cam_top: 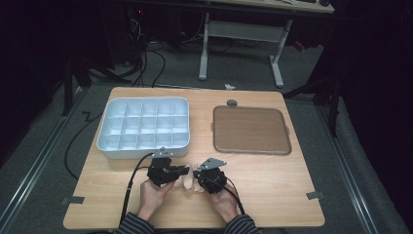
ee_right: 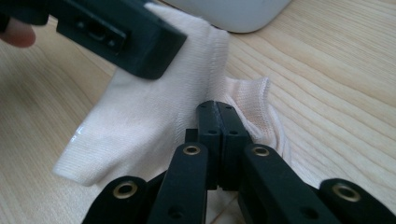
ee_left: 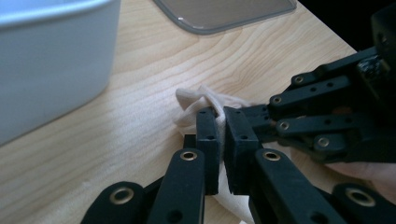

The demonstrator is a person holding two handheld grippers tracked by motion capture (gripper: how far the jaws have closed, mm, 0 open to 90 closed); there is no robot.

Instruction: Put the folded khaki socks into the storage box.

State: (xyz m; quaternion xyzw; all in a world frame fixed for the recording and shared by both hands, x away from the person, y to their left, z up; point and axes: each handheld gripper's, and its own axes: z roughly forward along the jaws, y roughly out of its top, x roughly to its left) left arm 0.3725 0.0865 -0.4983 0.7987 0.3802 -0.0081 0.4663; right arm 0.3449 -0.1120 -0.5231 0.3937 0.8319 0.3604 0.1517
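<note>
A cream sock (cam_top: 191, 181) lies bunched on the wooden table near its front edge, between my two grippers. My left gripper (cam_top: 185, 170) points right and is shut on the sock; in the left gripper view its jaws (ee_left: 221, 114) pinch a fold of the fabric (ee_left: 196, 100). My right gripper (cam_top: 198, 176) points left, tip to tip with the left one. In the right gripper view its jaws (ee_right: 218, 108) are pressed together on the sock (ee_right: 140, 121), beside the ribbed cuff. Both hands rest on the table behind the grippers.
A white tray with several compartments (cam_top: 146, 100) stands just beyond the left gripper, its wall (ee_left: 46, 60) close by. A flat brown tray with a grey rim (cam_top: 251, 129) lies at the right rear. Bare table surrounds both hands.
</note>
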